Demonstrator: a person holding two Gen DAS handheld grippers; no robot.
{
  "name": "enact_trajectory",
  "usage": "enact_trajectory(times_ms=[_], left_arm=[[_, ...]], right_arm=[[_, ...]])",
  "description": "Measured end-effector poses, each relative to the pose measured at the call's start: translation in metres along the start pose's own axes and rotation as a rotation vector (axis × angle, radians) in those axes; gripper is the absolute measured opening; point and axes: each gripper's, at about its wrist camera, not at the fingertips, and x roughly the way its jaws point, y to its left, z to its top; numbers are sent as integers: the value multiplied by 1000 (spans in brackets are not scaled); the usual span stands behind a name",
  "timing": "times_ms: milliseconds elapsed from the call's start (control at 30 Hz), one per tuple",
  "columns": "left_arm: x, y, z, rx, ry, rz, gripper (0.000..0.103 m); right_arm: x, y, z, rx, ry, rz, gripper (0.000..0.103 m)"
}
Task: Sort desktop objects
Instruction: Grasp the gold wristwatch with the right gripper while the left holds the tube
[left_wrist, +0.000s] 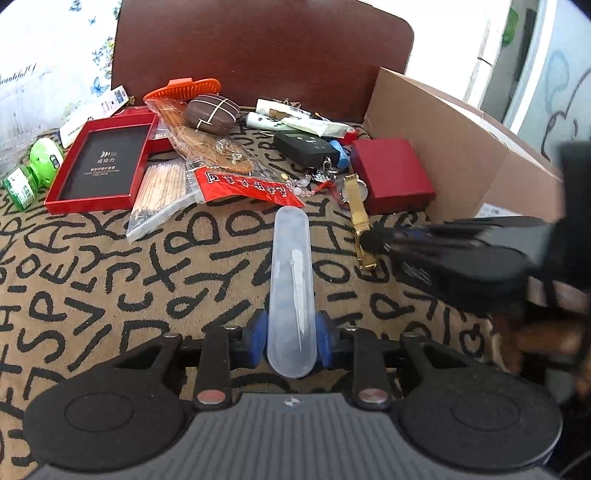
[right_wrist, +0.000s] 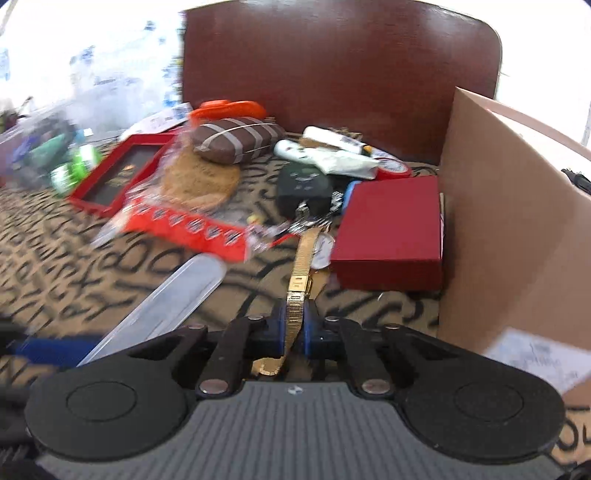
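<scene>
Translucent plastic case (left_wrist: 291, 291) clamped in my left tongs (left_wrist: 291, 341), sticking out over the patterned bench (left_wrist: 110, 280) toward the pile. Right tongs (right_wrist: 295, 328) clenched on the gold watch strap (right_wrist: 301, 280); watch lies just left of the red box (right_wrist: 391, 236), which sits against the cardboard box (right_wrist: 509, 206).

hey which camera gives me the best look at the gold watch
The right wrist view. There the gold watch runs up the middle of the frame, its mesh band clamped in the right gripper and its pale dial beside the red box. The left wrist view shows the watch smaller, off to the side, partly hidden by the right gripper.
</scene>
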Motion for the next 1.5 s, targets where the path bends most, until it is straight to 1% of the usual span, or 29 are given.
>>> enact_trajectory(times_ms=[200, 267, 367, 400, 433, 467, 500, 633, 667, 767, 800, 833, 867, 933, 1067, 1133, 1300, 1400, 1433, 1467, 1500], left_arm=[[-11, -5, -10, 42, 18, -14, 28], [-13, -7, -12, 54, 22, -11, 28], [-11, -12, -12, 66, 21, 17, 29], [-11, -13, -11, 71, 20, 25, 29], [-10, -15, -11, 76, 19, 31, 29], [-9, -15, -11, 79, 19, 34, 29], [-9, -14, -11, 76, 17, 34, 30], [-9, -7, -9, 46, 16, 19, 31], [-9, -6, -9, 39, 15, 16, 31], [-6, -5, -7, 34, 13, 13, 31], [-6, -5, -6, 36, 14, 14, 31], [-5, -5, -5, 35, 14, 15, 31], [-5, -5, -5, 35, 14, 14, 31], [-5, -5, -5, 32, 14, 14, 31], [-9, -4, -7, 30, 13, 12, 30], [-12, -5, -10, 40, 15, 12, 29], [-17, -8, -17, 75, 20, 15, 29], [-14, -14, -15, 98, 24, 33, 31], [-12, -15, -13, 105, 26, 38, 32], [-11, -17, -12, 110, 28, 39, 35], [-8, -17, -10, 114, 30, 41, 37]], right_arm=[[-40, 12, -32, -32, 49, 78, 0], [-52, 13, -38, -26, 40, 76, 0], [-52, 7, -29, -3, 3, 52, 0], [-48, 7, -24, 3, -3, 36, 14], [-45, 5, -19, 11, -17, 25, 33], [-38, 2, -15, 23, -30, 17, 36], [-31, -1, -11, 37, -29, 11, 36], [3, -14, -1, 115, 15, 19, 37], [10, -16, 1, 134, 17, 9, 37], [24, -13, 7, 113, -7, -36, 36], [27, -12, 8, 91, -10, -40, 29], [28, -9, 10, 67, -8, -36, 6], [27, -7, 10, 54, -4, -31, 6], [18, -5, 7, 41, 0, -2, 0], [-12, 0, -8, 11, 12, 61, 0], [-31, 3, -18, -13, 21, 78, 0], [-65, 8, -46, -39, 69, 129, 0], [-73, 13, -53, -63, 55, 115, 7], [-72, 13, -52, -56, 52, 108, 15], [-71, 13, -50, -44, 50, 100, 21], [-70, 13, -49, -32, 49, 88, 30]])
